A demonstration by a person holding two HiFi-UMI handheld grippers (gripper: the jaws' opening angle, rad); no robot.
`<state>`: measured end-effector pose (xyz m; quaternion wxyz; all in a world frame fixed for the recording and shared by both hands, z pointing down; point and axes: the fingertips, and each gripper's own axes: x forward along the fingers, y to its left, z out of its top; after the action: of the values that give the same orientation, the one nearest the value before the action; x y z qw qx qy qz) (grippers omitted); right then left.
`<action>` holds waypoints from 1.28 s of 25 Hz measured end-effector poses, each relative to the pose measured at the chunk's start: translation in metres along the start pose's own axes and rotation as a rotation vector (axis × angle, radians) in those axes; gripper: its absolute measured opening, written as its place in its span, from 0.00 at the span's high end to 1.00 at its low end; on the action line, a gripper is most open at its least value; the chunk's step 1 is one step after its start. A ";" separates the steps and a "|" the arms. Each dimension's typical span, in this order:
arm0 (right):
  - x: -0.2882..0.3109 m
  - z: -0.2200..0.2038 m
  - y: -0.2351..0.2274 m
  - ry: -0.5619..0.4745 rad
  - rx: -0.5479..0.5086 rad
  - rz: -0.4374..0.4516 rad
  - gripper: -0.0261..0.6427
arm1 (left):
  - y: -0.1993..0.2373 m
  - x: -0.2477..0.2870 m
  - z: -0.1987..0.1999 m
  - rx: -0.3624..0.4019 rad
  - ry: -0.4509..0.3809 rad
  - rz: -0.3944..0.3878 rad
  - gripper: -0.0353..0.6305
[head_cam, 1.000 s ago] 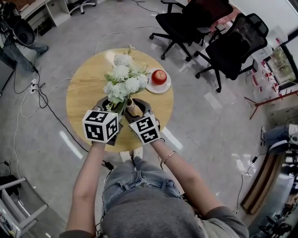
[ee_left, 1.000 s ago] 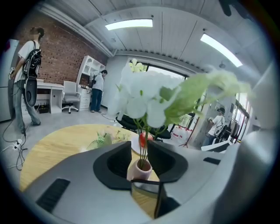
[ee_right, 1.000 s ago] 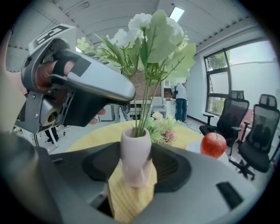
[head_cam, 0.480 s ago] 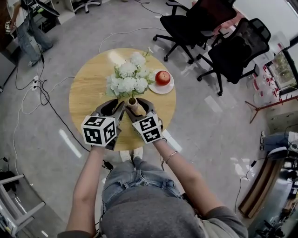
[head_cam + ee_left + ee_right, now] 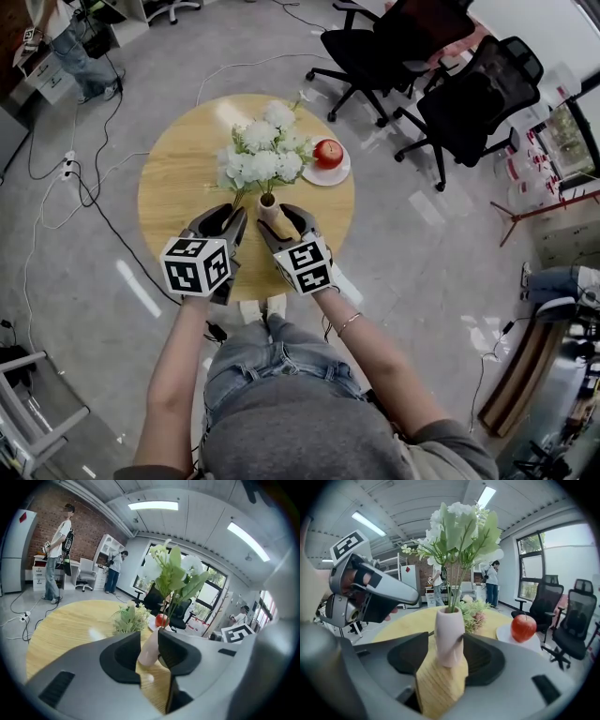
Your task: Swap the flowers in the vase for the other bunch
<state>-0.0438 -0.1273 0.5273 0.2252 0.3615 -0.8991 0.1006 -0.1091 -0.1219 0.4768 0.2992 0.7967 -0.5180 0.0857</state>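
Note:
A pale pink vase [image 5: 449, 634] stands on the round wooden table [image 5: 178, 187] with a bunch of white flowers [image 5: 261, 159] upright in it. My right gripper [image 5: 446, 640] is shut on the vase body, one jaw on each side. My left gripper [image 5: 149, 637] sits just left of the vase, jaws partly apart and nothing between them. The vase shows beyond that gap. In the right gripper view the left gripper [image 5: 370, 592] is clear of the stems [image 5: 452, 590]. A second bunch [image 5: 129, 618], green with some pink, lies on the table behind the vase.
A red apple [image 5: 327, 153] sits on a white plate [image 5: 339, 173] at the table's far right. Two black office chairs [image 5: 394, 47] [image 5: 469, 94] stand beyond the table. Cables run over the floor at the left, where a person [image 5: 70, 37] stands.
The white bunch has swung from leaning over my left gripper to standing above the vase. My left gripper has drawn back and down a little. The right gripper stayed on the vase.

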 end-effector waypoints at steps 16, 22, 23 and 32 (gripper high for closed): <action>-0.053 -0.009 0.025 -0.020 0.155 -0.039 0.86 | 0.008 -0.025 -0.030 -0.015 0.018 0.009 0.80; -0.073 -0.003 0.022 -0.047 0.200 -0.085 0.92 | 0.008 -0.038 -0.033 -0.019 0.012 0.022 0.84; -0.077 -0.001 0.020 -0.055 0.206 -0.090 0.92 | 0.007 -0.039 -0.032 -0.023 0.009 0.025 0.84; -0.098 0.013 0.010 -0.117 0.218 -0.054 0.94 | -0.009 -0.048 -0.035 0.024 -0.004 0.078 0.91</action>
<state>0.0071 -0.0649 0.4686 0.1346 0.4133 -0.8844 0.1702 -0.1168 -0.0628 0.4798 0.2849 0.7795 -0.5484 0.1020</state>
